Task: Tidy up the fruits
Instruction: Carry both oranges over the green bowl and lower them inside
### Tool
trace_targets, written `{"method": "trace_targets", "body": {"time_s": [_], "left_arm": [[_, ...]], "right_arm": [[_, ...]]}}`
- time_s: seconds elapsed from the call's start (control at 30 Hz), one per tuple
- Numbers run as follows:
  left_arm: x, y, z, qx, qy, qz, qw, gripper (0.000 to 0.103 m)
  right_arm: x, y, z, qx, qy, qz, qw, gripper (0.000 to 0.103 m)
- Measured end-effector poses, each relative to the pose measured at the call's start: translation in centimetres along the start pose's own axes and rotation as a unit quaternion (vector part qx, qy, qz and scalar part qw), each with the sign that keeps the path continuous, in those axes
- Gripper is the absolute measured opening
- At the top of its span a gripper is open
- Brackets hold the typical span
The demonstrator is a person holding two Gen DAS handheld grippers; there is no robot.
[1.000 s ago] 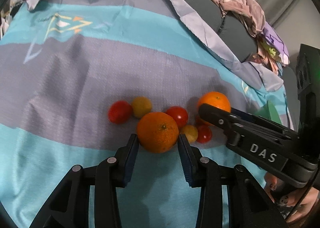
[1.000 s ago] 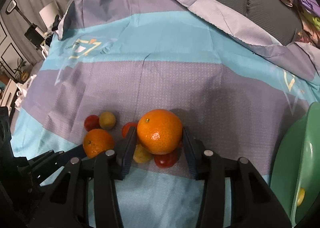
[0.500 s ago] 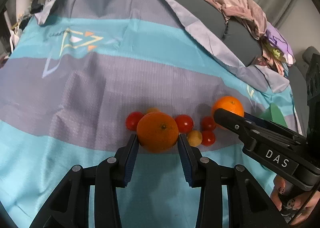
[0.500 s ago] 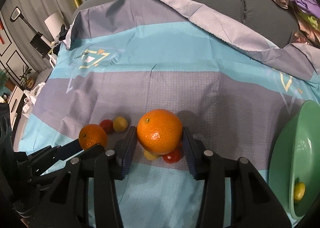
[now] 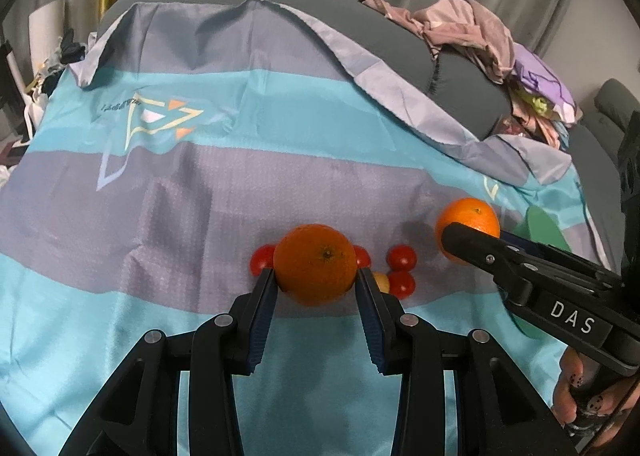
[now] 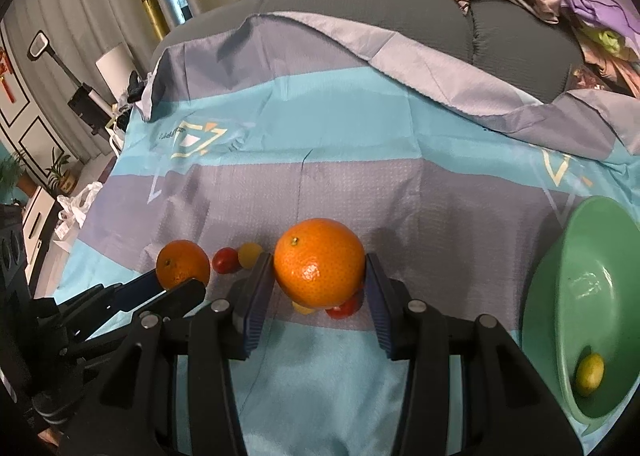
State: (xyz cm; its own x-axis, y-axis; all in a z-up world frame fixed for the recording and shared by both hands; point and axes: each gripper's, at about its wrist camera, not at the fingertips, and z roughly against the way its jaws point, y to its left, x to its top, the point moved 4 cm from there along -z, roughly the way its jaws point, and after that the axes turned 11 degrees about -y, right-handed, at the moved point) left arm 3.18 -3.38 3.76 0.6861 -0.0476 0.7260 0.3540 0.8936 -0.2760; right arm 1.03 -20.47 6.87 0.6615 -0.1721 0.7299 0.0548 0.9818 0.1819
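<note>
My left gripper [image 5: 316,276] is shut on an orange [image 5: 315,264], held above the striped cloth. My right gripper [image 6: 319,274] is shut on a second orange [image 6: 319,262], also lifted; that orange shows in the left wrist view [image 5: 468,220]. Small red tomatoes [image 5: 401,257] and a yellow one [image 6: 250,254] lie on the cloth below both grippers. A green bowl [image 6: 560,276] sits at the right with one small yellow fruit [image 6: 589,373] inside.
The blue and grey striped cloth [image 5: 200,196] covers a grey sofa [image 6: 400,16]. A heap of clothes [image 5: 480,36] lies on the sofa's back right. A hand [image 5: 580,396] holds the right gripper's handle.
Both grippers have risen and pulled back with their oranges. The small fruits look farther away. More of the green bowl has come into the right wrist view.
</note>
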Motion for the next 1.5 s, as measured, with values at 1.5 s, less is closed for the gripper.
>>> {"method": "trace_targets", "body": {"time_s": [1.5], "left_arm": [[2.7, -14.3, 2.3, -0.098, -0.049, -0.087, 0.9902, 0.040]], "right_arm": [[0.7, -9.7, 11.2, -0.072, -0.118, -0.096, 0.986, 0.046]]}}
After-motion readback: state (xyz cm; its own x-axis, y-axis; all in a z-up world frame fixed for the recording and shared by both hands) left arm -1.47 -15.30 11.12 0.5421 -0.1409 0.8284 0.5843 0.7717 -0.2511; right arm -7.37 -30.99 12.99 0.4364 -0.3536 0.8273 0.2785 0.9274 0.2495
